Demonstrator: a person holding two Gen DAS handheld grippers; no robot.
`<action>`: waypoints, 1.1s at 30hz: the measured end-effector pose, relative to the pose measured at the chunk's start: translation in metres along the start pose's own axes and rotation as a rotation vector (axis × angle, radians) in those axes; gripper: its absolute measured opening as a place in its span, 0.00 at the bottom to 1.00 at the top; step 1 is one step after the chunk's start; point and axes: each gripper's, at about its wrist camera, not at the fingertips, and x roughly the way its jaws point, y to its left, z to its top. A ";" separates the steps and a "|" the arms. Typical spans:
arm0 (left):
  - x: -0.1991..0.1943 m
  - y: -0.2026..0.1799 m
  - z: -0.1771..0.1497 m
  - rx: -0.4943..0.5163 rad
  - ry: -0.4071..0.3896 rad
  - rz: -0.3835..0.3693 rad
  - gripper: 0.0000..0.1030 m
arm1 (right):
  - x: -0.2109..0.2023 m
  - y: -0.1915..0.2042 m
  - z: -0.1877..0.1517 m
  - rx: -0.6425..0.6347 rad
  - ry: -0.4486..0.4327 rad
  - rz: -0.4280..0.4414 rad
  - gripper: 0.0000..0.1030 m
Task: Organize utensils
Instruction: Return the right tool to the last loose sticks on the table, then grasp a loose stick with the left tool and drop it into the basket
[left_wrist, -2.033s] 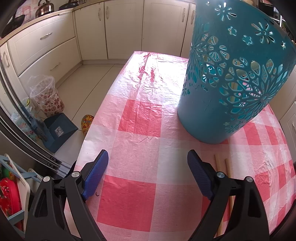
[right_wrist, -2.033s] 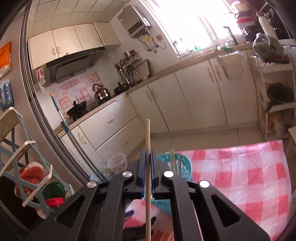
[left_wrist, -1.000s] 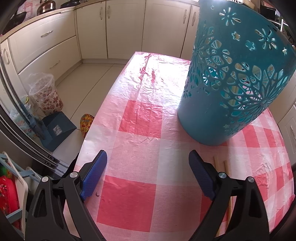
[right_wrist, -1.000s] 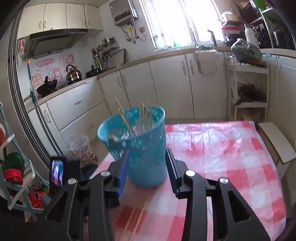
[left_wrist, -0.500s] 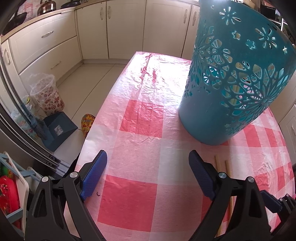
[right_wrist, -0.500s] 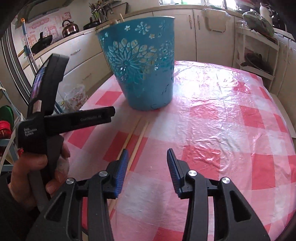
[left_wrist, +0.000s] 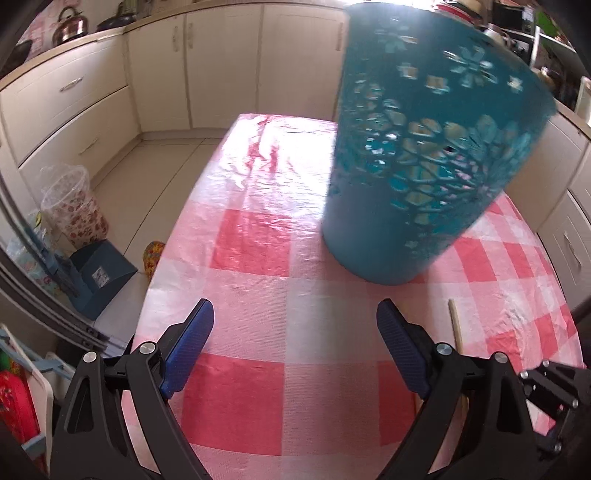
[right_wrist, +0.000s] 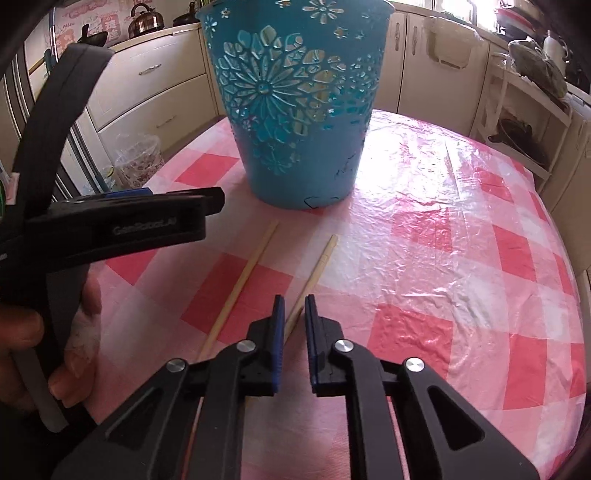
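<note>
A teal cut-out basket (right_wrist: 299, 107) stands on the pink checked tablecloth (right_wrist: 443, 229); it also shows in the left wrist view (left_wrist: 417, 147). Two wooden chopsticks lie in front of it: the left chopstick (right_wrist: 240, 280) and the right chopstick (right_wrist: 314, 273). My right gripper (right_wrist: 293, 306) is low over the right chopstick, its jaws narrowed around the chopstick's near end with a small gap left. My left gripper (left_wrist: 295, 325) is wide open and empty above the cloth; it shows at the left of the right wrist view (right_wrist: 122, 225). One chopstick (left_wrist: 456, 325) shows beside its right finger.
Cream kitchen cabinets (left_wrist: 221, 62) line the far walls. A floral bin (left_wrist: 74, 210) and a blue dustpan (left_wrist: 99, 273) stand on the floor left of the table. A white shelf rack (right_wrist: 524, 110) stands at the right.
My right gripper dropped its chopstick into the basket, came down to the table and narrowed its jaws around the right chopstick. The left gripper shifted slightly, staying open.
</note>
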 end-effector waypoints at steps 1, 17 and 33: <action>-0.002 -0.008 -0.001 0.034 0.001 -0.010 0.83 | -0.001 -0.006 -0.001 0.007 -0.001 -0.005 0.11; 0.011 -0.077 -0.009 0.204 0.118 -0.045 0.12 | -0.007 -0.058 -0.003 0.125 0.009 0.022 0.13; -0.120 0.008 0.054 -0.110 -0.186 -0.374 0.04 | -0.001 -0.068 0.004 0.156 0.005 0.064 0.14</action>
